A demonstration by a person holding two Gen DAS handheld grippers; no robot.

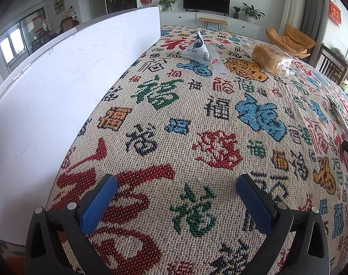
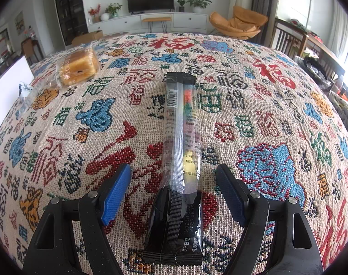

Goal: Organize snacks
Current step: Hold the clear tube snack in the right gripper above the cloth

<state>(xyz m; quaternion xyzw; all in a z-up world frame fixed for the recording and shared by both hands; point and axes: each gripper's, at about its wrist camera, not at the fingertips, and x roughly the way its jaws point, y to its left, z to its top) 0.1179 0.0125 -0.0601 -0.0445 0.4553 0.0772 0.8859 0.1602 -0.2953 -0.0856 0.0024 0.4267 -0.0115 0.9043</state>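
The right gripper (image 2: pixel 172 183) has its fingers apart, straddling a long snack packet (image 2: pixel 182 142) lying flat on the patterned tablecloth (image 2: pixel 277 119). The left gripper (image 1: pixel 176 197) is also spread and empty. The packet is probably light, with slippery film; grip it mid-length across its width.

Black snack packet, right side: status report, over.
Both grippers open, left gripper empty. Right gripper straddling black snack packet, pads clear. Nothing blocking.
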